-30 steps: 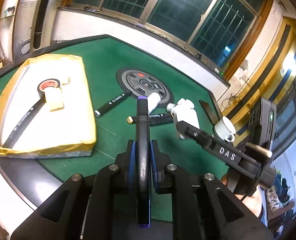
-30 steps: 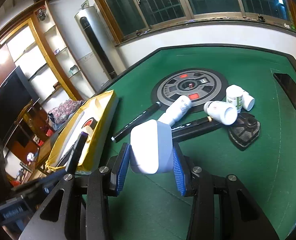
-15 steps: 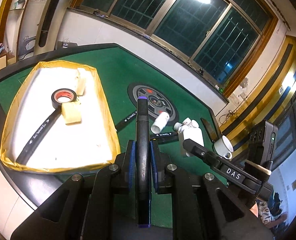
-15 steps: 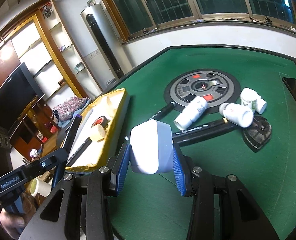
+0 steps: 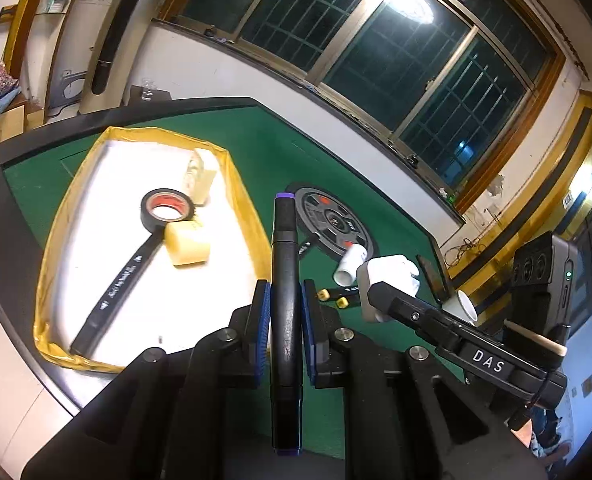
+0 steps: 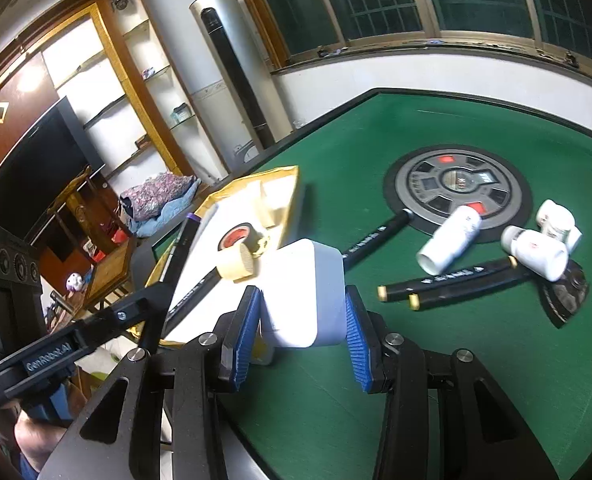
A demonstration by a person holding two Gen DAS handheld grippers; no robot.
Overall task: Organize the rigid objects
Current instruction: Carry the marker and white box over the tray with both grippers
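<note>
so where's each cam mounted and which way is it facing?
Left wrist: on the left tool, facing the yellow-rimmed tray and windows; shows the gripped black marker and the right tool.
Right wrist: on the right tool, gripping a white block, facing the green table.
Shared: tray, black tape roll.

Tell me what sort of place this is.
Probably a living room at home, at night. The work surface is a green felt mahjong table with a round control hub; beside it stand a dark flat television, a tall white floor-standing air conditioner and barred windows.
</note>
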